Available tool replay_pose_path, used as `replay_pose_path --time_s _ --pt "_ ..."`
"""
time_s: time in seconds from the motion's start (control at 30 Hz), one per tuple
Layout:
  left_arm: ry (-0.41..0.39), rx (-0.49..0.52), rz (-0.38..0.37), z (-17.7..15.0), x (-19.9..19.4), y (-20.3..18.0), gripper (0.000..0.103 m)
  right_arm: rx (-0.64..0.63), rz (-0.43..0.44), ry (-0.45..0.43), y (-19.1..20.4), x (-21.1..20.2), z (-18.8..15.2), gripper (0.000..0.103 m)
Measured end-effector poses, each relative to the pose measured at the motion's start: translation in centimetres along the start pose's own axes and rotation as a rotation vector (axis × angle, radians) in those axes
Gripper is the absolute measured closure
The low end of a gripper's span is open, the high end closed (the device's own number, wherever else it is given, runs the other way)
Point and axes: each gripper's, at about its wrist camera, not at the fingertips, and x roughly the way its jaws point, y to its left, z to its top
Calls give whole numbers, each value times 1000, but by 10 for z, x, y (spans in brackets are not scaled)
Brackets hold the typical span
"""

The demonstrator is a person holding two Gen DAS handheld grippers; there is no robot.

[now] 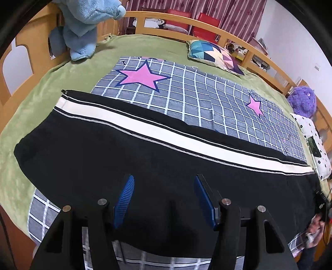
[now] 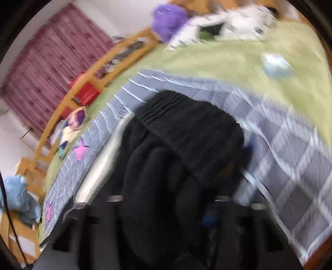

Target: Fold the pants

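Observation:
Black pants with a white side stripe lie stretched across the bed, on a grey checked sheet with pink stars. My left gripper hovers over the dark cloth near the front edge. It is open and its blue pads hold nothing. The right wrist view is blurred. There the gathered waistband of the pants is lifted and bunched over my right gripper, which is shut on the cloth. Only a bit of one blue pad shows past the fabric.
A green blanket covers the bed inside a wooden rail. A blue plush, a patterned pillow and a purple plush lie along the far side. A hand shows at the right edge.

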Motion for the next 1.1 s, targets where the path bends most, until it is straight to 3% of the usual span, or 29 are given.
replay_pose_path --time_s 0.13,0.2,0.27,0.3,0.4,0.47,0.63,0.8,0.87,1.1 --pt "-3 44 23 -5 -2 -17 45 -303 109 -135 60 -60 37 70" --pt "6 40 15 -10 -4 -20 45 -300 154 -161 58 -73 44 64" --pt "13 37 -7 -15 -7 -20 45 -305 82 -108 44 -57 42 49" --pt "10 41 -7 -17 -9 -19 45 -291 -2 -55 29 -37 37 42" --pt "-7 50 22 -24 -17 -7 45 -259 -141 163 -1 9 17 47" --pt "-18 35 28 -29 -23 8 45 -266 -191 157 -13 3 1 49" --pt "-36 -19 57 -44 -38 61 45 -295 -222 68 -3 -45 -13 42" --pt "-60 -143 69 -53 -44 132 45 -351 -214 29 46 -79 -36 42" --pt "-62 -202 77 -54 -42 164 47 -414 -210 33 73 -87 -59 42" --pt "-86 -289 69 -34 -18 219 47 -584 -206 55 147 -87 -114 43"
